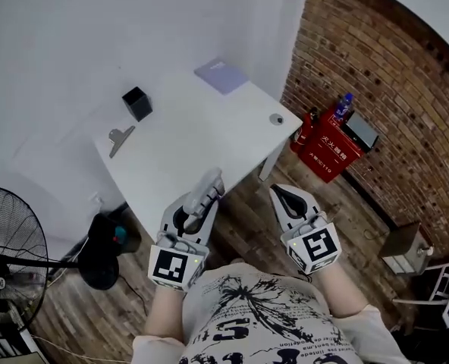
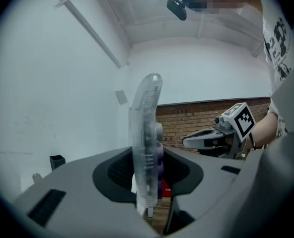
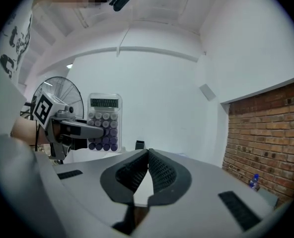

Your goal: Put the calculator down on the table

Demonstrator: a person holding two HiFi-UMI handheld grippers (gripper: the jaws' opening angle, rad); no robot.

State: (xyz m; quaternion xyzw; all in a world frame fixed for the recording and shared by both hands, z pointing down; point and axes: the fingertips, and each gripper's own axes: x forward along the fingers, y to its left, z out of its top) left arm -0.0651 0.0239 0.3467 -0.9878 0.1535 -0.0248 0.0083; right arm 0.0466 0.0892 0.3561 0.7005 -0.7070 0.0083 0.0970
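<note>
- Left gripper (image 1: 197, 209): jaws pinch the lower end of the calculator (image 2: 146, 133), which stands on edge in the air near the front edge of the table (image 1: 180, 139).
- Right gripper (image 1: 287, 197): jaws pressed together, nothing between them.
- Step in hand, as I judge it: carry the calculator over the bare near tabletop, tip it flat and lower it until it rests. Only then spread the jaws, clear of the black box (image 1: 136, 102) and the clip (image 1: 120, 137).

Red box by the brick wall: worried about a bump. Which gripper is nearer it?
Right. The right gripper sits just below-left of the red box in the head view; the left gripper, holding the calculator, is farther left.
</note>
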